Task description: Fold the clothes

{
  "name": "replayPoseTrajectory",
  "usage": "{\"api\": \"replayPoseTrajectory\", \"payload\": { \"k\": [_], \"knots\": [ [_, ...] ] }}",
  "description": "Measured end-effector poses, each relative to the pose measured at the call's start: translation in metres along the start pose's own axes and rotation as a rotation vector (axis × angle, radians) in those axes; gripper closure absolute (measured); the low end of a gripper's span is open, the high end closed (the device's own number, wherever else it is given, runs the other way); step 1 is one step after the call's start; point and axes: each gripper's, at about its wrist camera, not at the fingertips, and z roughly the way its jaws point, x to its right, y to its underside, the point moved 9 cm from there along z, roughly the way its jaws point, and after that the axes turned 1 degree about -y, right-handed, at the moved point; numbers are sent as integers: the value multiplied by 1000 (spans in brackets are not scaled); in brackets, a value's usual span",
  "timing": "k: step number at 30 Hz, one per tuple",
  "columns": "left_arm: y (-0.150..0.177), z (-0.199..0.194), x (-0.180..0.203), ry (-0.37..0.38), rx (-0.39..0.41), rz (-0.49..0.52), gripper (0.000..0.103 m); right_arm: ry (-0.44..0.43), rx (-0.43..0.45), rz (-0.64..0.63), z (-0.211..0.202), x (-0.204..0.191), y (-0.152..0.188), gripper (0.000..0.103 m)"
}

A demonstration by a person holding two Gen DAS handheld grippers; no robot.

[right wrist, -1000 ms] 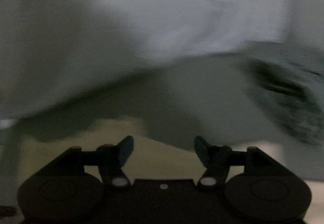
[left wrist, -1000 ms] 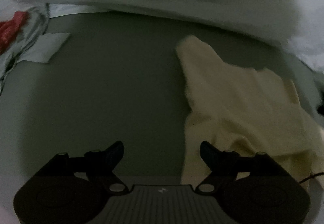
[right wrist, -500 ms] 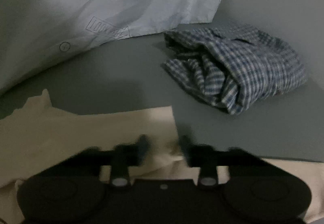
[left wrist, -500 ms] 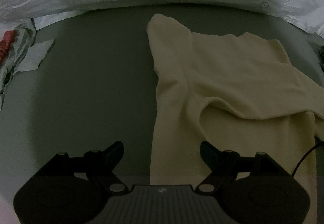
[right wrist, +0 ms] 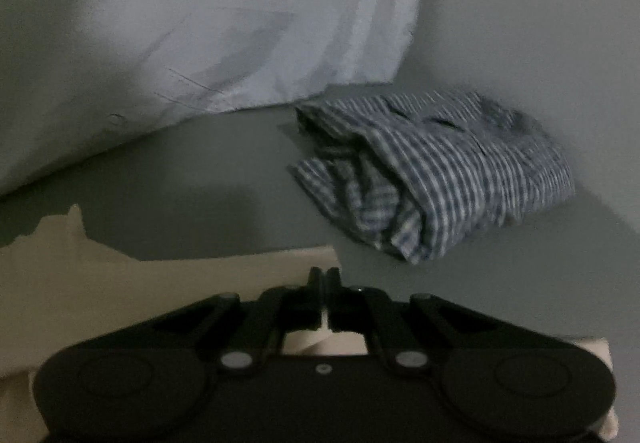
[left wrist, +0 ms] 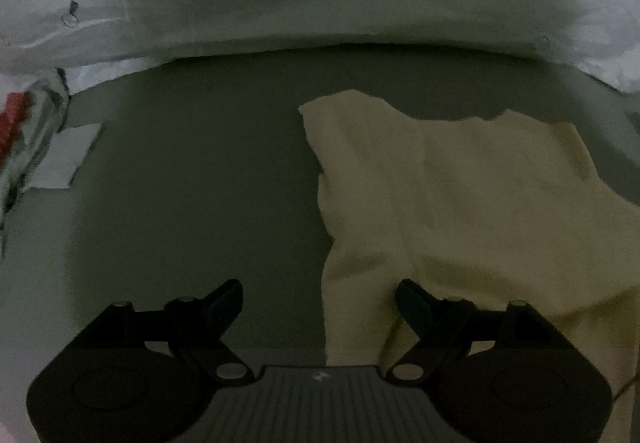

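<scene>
Cream garment spread on grey bed. Right gripper pinched on its far corner; left gripper opening, astride near edge. Pinch opposite corner before lifting evenly.

Both wrist views — downward, sharing cream garment

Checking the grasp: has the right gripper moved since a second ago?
Yes. The right gripper came down toward the checked shirt, now shut on the cream garment's corner.
</scene>
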Motion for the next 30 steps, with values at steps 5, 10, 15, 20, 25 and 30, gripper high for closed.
{"api": "replayPoseTrajectory", "payload": {
  "k": [5, 10, 15, 20, 25, 30],
  "knots": [
    [1, 9, 22, -18, 18, 165, 15, 12, -59, 44, 6, 13, 8, 77],
    [3, 10, 20, -41, 44, 207, 4, -32, -77, 89, 7, 20, 7, 48],
    [4, 23, 3, 39, -39, 47, 0, -168, -115, 212, 15, 15, 9, 33],
    [11, 23, -3, 86, 8, 8, 0, -150, -101, 111, 20, 0, 11, 64],
    [10, 25, -1, 81, 9, -2, 0, -213, -60, 105, 11, -13, -1, 95],
    [13, 18, -8, 66, -53, -64, 0, -333, 83, 30, -33, -50, -38, 95]
  ]
}}
